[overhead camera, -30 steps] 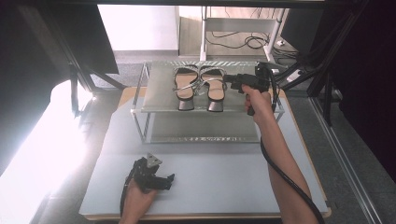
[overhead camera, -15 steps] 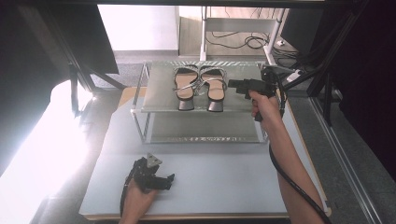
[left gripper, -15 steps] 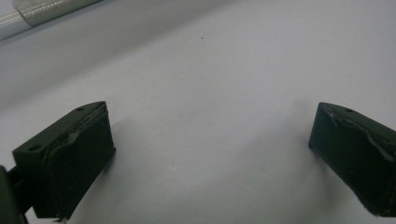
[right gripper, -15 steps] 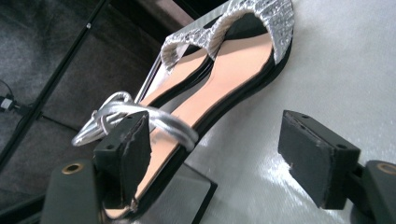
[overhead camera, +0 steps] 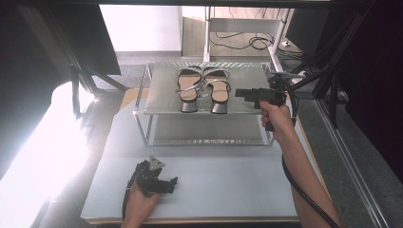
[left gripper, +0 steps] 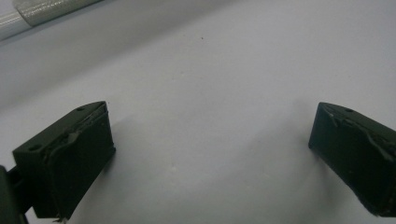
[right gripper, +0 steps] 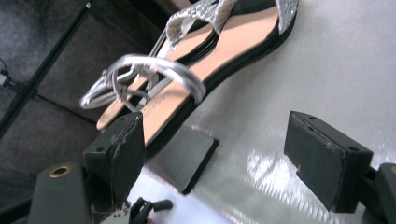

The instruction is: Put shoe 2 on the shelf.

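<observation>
Two silver-strapped sandals, left and right, stand side by side on the top shelf of a metal rack. My right gripper hovers just to the right of the right sandal, a small gap away from it. In the right gripper view its jaws stand open and have just been opening, with nothing pressed between them; the sandal and its black heel block lie just ahead. My left gripper rests on the table at the front left, open and empty.
The rack has a lower shelf under the top one. The pale grey tabletop stretches in front of it. Dark frame posts and cables stand behind and right of the rack. Strong glare covers the floor at left.
My right gripper has drawn to the right, away from the right sandal, and its jaws stand wider. The left gripper and both sandals have stayed put.
</observation>
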The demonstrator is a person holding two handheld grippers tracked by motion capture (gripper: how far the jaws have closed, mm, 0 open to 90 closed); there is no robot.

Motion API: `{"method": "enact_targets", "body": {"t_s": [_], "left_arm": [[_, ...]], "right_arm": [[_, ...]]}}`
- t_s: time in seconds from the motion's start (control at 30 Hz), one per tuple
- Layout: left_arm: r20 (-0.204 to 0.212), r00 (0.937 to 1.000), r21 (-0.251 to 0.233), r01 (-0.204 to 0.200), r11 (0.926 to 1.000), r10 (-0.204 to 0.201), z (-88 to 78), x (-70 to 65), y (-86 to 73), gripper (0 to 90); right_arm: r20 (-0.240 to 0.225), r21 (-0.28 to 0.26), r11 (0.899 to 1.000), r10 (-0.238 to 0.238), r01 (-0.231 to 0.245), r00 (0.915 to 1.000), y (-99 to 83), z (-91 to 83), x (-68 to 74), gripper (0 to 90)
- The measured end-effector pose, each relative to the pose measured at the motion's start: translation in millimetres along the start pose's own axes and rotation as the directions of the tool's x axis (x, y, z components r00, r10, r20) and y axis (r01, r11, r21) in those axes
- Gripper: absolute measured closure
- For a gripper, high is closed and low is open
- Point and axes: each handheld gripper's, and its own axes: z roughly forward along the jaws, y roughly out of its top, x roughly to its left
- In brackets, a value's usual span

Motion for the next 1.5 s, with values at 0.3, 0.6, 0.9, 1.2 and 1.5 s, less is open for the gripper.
{"method": "enact_targets", "body": {"t_s": [0.3,0.6,0.9,1.2,1.5], "left_arm": [[0.000,1.0000,-0.002,0.002,1.0000,-0.002,0.1,-0.1,0.0,0.0],[0.001,1.0000,-0.001,0.002,1.0000,-0.002,-0.1,-0.1,0.0,0.0],[0.001,1.0000,0.000,0.002,1.0000,-0.002,-0.1,-0.1,0.0,0.0],[0.000,1.0000,-0.003,0.002,1.0000,-0.002,0.1,-0.2,-0.1,0.0],[-0.001,1.0000,-0.004,0.002,1.0000,-0.002,0.2,-0.3,-0.1,0.0]], "right_arm": [[-0.016,0.013,0.999,-0.030,0.030,0.9994,-17.7,-11.8,0.8,20.0],[-0.049,0.027,0.998,-0.063,0.065,0.9968,-39.9,-25.8,10.0,18.0],[-0.055,0.063,0.990,-0.122,0.126,0.9910,-64.5,-34.7,23.6,13.8],[-0.062,0.088,0.987,-0.129,0.135,0.9896,-88.0,-36.1,17.1,13.3],[-0.034,0.108,0.987,-0.116,0.119,0.9926,-107.5,-34.8,-5.1,11.8]]}}
